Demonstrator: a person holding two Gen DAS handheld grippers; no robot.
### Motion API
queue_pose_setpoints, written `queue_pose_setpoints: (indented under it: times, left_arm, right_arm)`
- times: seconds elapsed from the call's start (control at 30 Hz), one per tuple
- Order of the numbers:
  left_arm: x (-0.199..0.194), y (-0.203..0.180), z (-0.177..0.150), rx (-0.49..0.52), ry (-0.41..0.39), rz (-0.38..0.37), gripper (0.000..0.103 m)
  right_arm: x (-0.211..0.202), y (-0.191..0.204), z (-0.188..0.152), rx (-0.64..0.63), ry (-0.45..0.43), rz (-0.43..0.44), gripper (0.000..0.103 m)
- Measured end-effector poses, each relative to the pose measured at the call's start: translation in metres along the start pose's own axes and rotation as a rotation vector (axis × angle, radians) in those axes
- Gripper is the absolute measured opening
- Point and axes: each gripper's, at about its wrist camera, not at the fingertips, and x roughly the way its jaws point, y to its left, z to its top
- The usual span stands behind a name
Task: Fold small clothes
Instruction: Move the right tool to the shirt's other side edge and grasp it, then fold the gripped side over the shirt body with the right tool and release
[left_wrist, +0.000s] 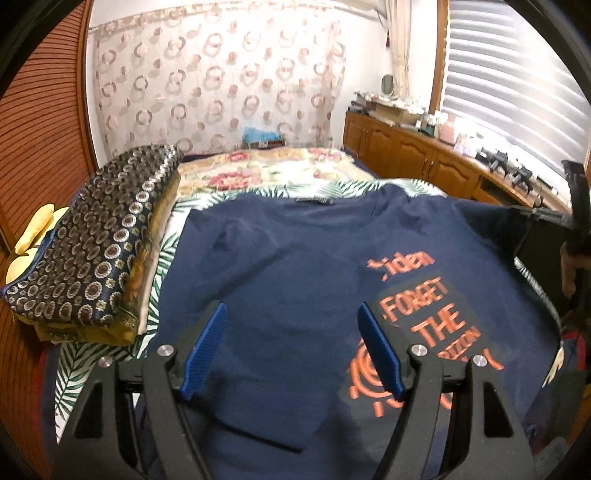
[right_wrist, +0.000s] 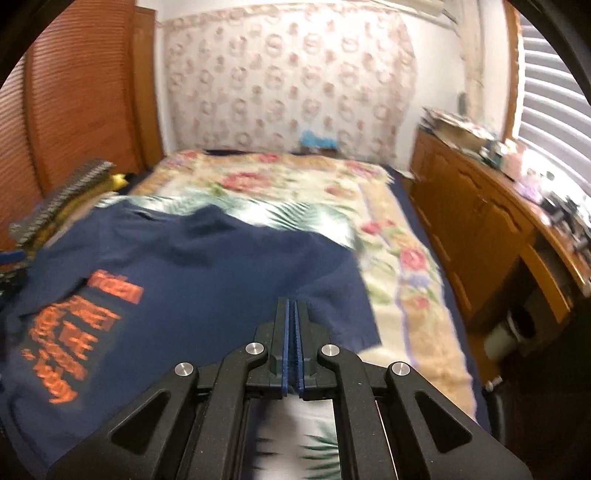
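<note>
A navy blue cotton T-shirt with orange printed lettering is lying spread on the bed, over a white sheet printed with green palm leaves, its collar pointing toward the far wall. Its left sleeve is lying folded inward across the chest. The left hand-held gripper is hovering above the shirt's lower half with its 2 blue-padded jaws standing wide apart and nothing between them. The right hand-held gripper is sitting over the shirt's right edge with its jaws pressed together; whether any cloth is pinched there is not clear in the blurred right wrist view. Beside the shirt, a folded stack of dark patterned fabric is resting near the wooden slatted wall. A floral blanket is covering the far bed, next to a wooden cabinet.
</note>
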Motion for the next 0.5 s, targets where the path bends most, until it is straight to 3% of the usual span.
queue_pose_setpoints:
  times: [0.23, 0.4, 0.5]
  left_arm:
    - [-0.018, -0.014, 0.003, 0.039, -0.042, -0.001, 0.073]
    - [-0.022, -0.021, 0.003, 0.043, -0.054, -0.01, 0.073]
    - [-0.024, -0.024, 0.002, 0.042, -0.057, -0.016, 0.073]
  right_arm:
    - [0.01, 0.058, -0.013, -0.086, 0.037, 0.108, 0.0]
    - [0.03, 0.073, -0.038, -0.085, 0.126, 0.143, 0.0]
    - [0.031, 0.077, -0.042, -0.081, 0.136, 0.143, 0.001]
